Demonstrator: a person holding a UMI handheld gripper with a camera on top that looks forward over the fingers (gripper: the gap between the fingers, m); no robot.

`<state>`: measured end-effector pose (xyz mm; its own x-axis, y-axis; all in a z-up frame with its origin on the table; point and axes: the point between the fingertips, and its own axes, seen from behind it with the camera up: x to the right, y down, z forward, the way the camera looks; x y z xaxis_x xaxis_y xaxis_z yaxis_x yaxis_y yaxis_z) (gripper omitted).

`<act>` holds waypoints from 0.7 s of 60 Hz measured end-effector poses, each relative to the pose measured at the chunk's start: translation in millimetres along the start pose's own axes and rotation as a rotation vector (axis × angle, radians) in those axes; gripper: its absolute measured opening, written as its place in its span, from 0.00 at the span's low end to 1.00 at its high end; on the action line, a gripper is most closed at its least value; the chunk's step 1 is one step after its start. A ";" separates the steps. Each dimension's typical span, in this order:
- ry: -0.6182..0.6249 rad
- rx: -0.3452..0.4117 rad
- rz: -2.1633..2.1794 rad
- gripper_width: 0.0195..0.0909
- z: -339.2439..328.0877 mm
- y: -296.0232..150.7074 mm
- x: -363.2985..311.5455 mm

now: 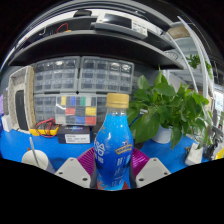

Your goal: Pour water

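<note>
Between your jaws stands the bottle, upright.
Your gripper is clenched on it, both pads pressing its sides.

Blue bottle, yellow cap, seemingly patterned label; green plant.
</note>
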<state>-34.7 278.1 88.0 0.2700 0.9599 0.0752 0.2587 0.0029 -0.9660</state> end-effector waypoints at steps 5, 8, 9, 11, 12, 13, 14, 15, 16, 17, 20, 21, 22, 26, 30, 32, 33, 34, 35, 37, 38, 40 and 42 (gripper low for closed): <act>0.003 0.000 0.011 0.43 -5.5 1.2 2.0; 0.005 -0.002 0.015 0.46 -6.2 1.8 2.3; 0.007 -0.003 0.016 0.47 -6.5 2.0 2.5; 0.011 -0.008 0.022 0.49 -7.1 2.7 3.5; 0.014 -0.011 0.025 0.50 -7.3 3.4 3.7; 0.018 -0.017 0.026 0.54 -7.2 3.9 4.2; 0.022 -0.024 0.028 0.60 -7.7 5.3 4.9; 0.027 -0.032 0.029 0.67 -8.4 6.8 5.5; 0.032 -0.038 0.028 0.69 -9.2 8.3 6.3; 0.037 -0.044 0.027 0.71 -10.2 9.7 7.2; 0.050 -0.053 0.027 0.75 -14.8 13.3 7.9; 0.052 -0.054 0.028 0.76 -16.7 13.9 8.0; 0.053 -0.054 0.029 0.76 -18.8 14.3 7.6; 0.051 -0.062 0.034 0.76 -30.3 18.9 3.8; 0.047 -0.087 0.036 0.75 -46.3 27.2 -1.9; 0.049 -0.099 0.033 0.75 -56.0 31.0 -4.3; 0.052 -0.105 0.033 0.75 -61.5 32.5 -5.2; 0.055 -0.110 0.034 0.75 -66.8 34.1 -5.6; 0.058 -0.113 0.034 0.75 -72.8 34.4 -6.3; 0.061 -0.117 0.032 0.75 -85.3 34.2 -9.8; 0.059 -0.118 0.031 0.75 -91.5 33.1 -12.3; 0.051 -0.124 0.026 0.75 -104.3 30.3 -19.5; 0.041 -0.130 0.021 0.75 -116.8 26.5 -28.7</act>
<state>72.8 217.9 89.2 0.3135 0.9472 0.0677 0.3696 -0.0561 -0.9275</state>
